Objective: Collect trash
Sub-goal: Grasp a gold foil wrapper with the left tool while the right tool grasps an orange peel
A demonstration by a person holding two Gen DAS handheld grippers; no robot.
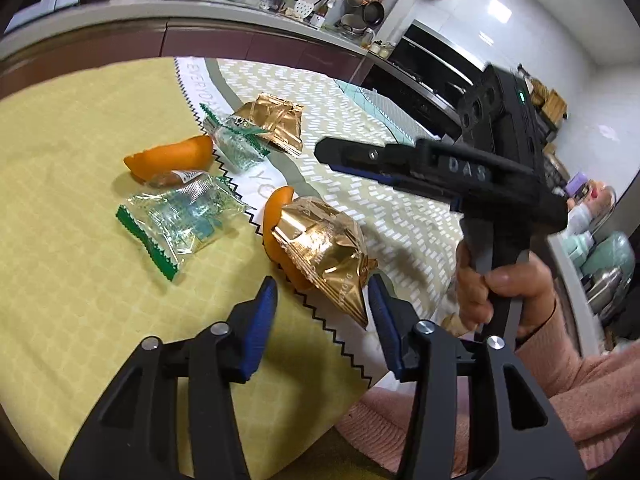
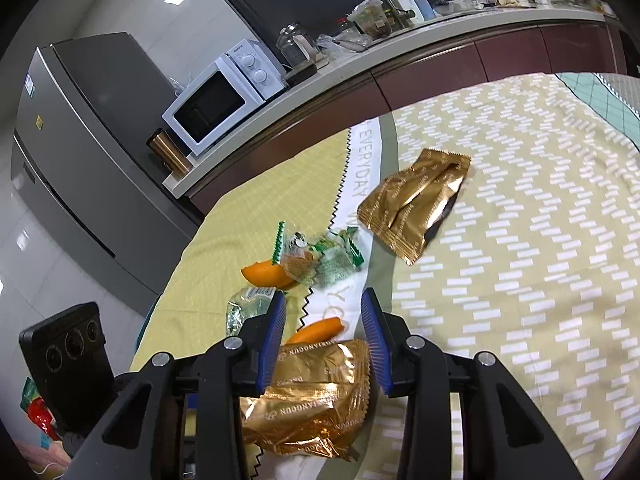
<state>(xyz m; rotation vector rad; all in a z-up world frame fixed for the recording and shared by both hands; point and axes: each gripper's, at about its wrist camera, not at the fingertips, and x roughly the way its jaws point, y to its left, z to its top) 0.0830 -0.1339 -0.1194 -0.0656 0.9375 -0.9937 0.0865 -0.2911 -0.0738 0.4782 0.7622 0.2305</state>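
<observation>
Left wrist view: the left gripper (image 1: 322,304) hovers low over the yellow tablecloth (image 1: 80,280), jaws parted, and the crumpled gold wrapper (image 1: 326,252) sits between the blue pads without either one pressing it. That wrapper lies on top of an orange peel (image 1: 276,208). Further back, a second orange peel (image 1: 172,160), two clear green-edged wrappers (image 1: 180,216) (image 1: 236,136) and another gold wrapper (image 1: 276,120) are scattered across the cloth. To the right, a hand (image 1: 500,292) in a pink sleeve grips the right gripper (image 1: 324,152), which points left above the table, its jaws edge-on here. From the right wrist view, those jaws stand partly open, framing the near gold wrapper (image 2: 312,392) below; whether the pads (image 2: 374,344) touch it I cannot tell.
</observation>
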